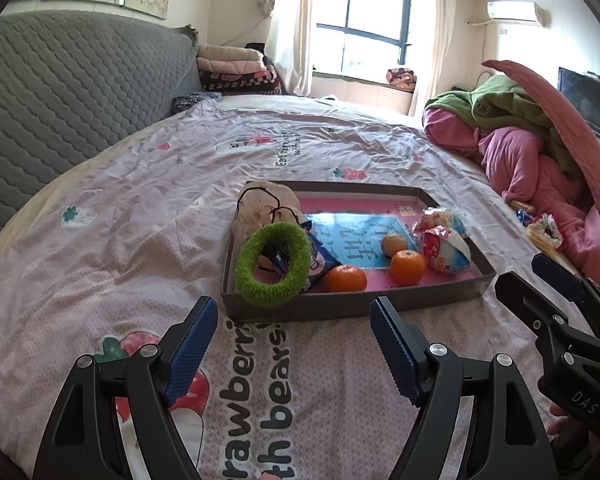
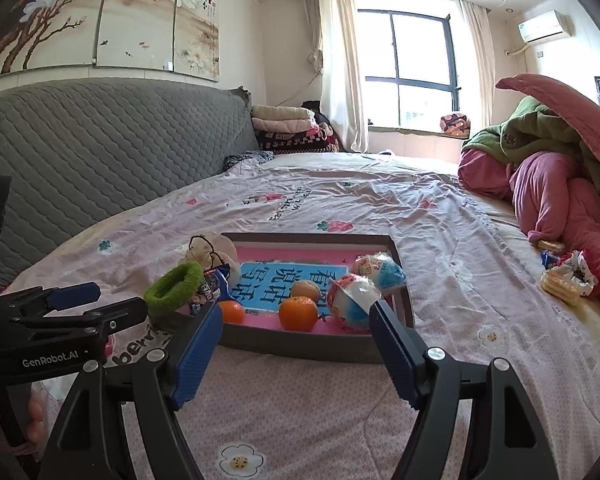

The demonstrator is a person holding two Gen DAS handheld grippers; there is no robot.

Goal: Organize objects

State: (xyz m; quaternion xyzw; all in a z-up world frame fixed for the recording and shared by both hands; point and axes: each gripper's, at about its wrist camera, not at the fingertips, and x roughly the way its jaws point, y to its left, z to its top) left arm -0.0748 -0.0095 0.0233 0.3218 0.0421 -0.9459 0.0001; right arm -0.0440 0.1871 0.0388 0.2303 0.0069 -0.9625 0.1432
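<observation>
- My right gripper (image 2: 296, 332) hung with jaws spread and empty, pointing straight at the tray (image 2: 300, 345) on the bed (image 2: 460, 360).
- My left gripper (image 1: 294, 320) was likewise spread and empty.
- The loose snack packets (image 2: 564, 284) lay well right of the tray, nearer my right hand.

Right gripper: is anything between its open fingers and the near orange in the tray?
Only the tray's near wall. The right gripper is open and empty over the bedsheet, short of the tray; the orange sits just behind that wall, uncovered.
</observation>
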